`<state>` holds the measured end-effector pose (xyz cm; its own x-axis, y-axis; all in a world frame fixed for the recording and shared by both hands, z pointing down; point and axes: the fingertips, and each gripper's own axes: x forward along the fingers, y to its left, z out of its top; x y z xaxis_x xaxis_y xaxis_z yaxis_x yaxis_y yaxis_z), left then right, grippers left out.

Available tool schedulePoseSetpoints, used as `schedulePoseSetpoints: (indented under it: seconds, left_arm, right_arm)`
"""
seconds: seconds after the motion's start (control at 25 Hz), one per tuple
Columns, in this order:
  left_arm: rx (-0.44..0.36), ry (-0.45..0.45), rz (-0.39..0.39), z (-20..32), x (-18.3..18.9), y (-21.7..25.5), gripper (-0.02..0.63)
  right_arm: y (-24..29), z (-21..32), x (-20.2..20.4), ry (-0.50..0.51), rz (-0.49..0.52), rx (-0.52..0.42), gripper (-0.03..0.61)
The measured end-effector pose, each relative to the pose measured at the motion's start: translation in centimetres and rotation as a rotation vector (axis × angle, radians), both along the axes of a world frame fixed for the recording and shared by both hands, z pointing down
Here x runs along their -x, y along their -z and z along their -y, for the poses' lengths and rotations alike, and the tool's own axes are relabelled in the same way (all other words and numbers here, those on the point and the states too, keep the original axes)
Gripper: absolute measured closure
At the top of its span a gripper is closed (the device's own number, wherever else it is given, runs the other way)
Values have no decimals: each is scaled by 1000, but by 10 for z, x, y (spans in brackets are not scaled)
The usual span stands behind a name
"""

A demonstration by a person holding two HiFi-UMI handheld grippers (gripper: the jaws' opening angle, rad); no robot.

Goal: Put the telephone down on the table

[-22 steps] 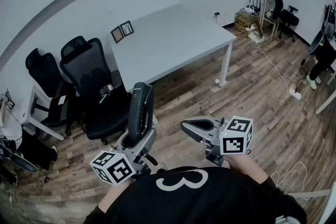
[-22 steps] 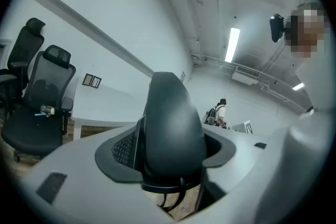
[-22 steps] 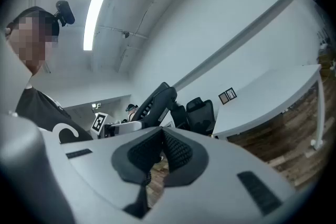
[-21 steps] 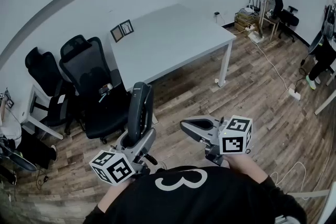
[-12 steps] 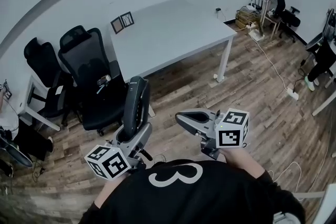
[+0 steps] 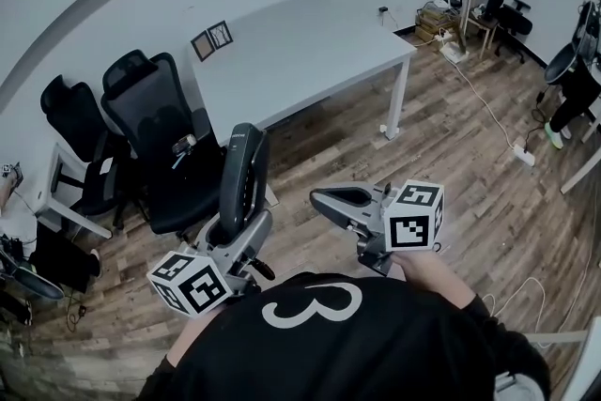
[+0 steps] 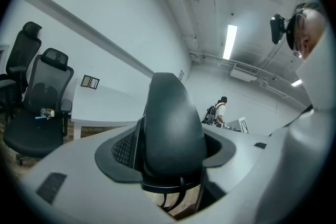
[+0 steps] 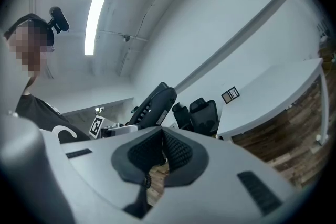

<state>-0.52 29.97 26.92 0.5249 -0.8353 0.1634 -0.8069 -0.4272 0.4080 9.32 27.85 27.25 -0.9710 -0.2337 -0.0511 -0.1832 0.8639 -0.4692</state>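
A dark telephone handset (image 6: 243,174) stands upright in my left gripper (image 6: 240,233), which is shut on its lower part. In the left gripper view the handset (image 7: 170,128) fills the space between the pads of the left gripper (image 7: 169,157). My right gripper (image 6: 327,198) is held level to the right of it, shut with nothing in it. In the right gripper view the right gripper (image 8: 160,148) has its pads touching, and the handset (image 8: 155,104) shows beyond them. The white table (image 6: 310,47) stands ahead, apart from both grippers.
Two small picture frames (image 6: 211,39) stand at the table's far left corner. Black office chairs (image 6: 155,141) crowd the floor to the left of the table. A cable and power strip (image 6: 522,155) lie on the wooden floor at the right. A person (image 7: 217,110) stands far off.
The head view has shifted slightly, so both grippers sit a little further left and higher in it. The handset stays upright in the left gripper, and the right one stays shut.
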Motion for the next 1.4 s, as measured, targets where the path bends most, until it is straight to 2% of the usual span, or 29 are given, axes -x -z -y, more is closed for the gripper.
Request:
schedulePoseSetpoints:
  seconds: [0.28,0.6,0.8,0.92,1.08,1.24,1.4]
  left_arm:
    - [46,-38,-22,19,3,-19,321]
    - [65,-179,-67,67,-34,-32,321]
    - [83,-195,-100,109,-42,-44,321]
    - [102,-173,-107,141,-27,-51,320]
    - [133,-117,-108,201,13,-61,320]
    - [143,-62,-111,234,31,-77,321]
    - [162,-14,-115,303,75,-76,320]
  right_arm:
    - [-17,3,4,-1,-18,28,569]
    - [-31,40,-33,-163,-52,74,569]
    - [-45,77,-42,-194,-79,112,569]
    - [-51,112,-28,-181,-88,143,569]
    - [-59,176,11,-137,-100,175,569]
    - [-75,211,29,-87,-107,186,569]
    - [-72,283,69,-47,-128,226,569]
